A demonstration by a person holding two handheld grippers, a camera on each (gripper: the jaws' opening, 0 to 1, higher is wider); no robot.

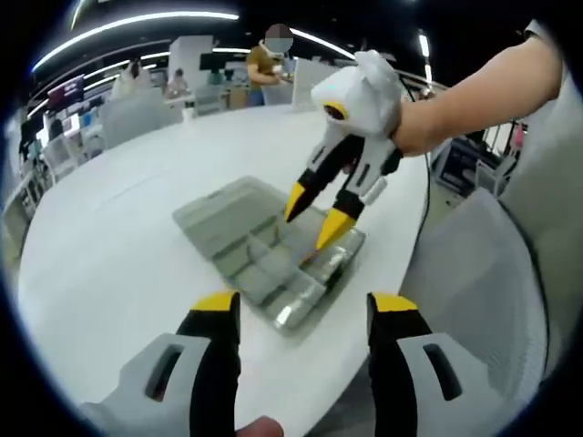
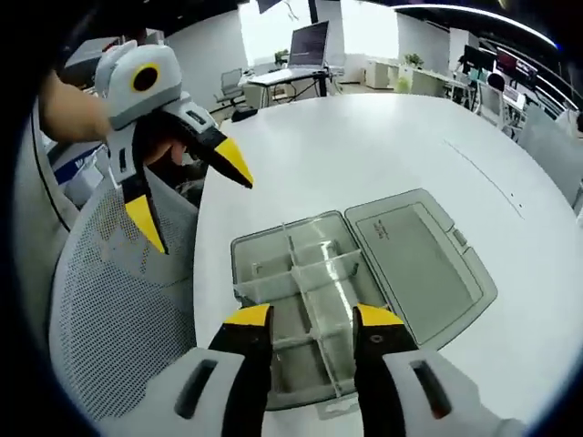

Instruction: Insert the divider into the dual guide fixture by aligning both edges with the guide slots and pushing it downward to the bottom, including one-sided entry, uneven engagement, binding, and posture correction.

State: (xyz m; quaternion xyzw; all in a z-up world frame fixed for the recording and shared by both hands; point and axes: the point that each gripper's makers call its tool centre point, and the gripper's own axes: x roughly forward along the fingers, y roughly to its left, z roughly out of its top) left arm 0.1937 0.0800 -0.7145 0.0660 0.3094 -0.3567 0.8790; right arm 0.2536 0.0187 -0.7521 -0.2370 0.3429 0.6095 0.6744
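Both tongs (image 1: pixel 303 312) (image 2: pixel 311 317) gape apart over the open box (image 2: pixel 301 273), clear dividers (image 2: pixel 332 296) standing inside.

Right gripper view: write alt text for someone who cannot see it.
A clear plastic compartment box lies open on a white round table, its lid folded flat beside it. The right gripper hovers open just above the box's dividers, while the left gripper, also open, hangs over a mesh chair.

Near end of the clear compartment box (image 2: pixel 314 309) behind the right tool (image 2: pixel 312 320), divider indistinguishable among clear partitions.
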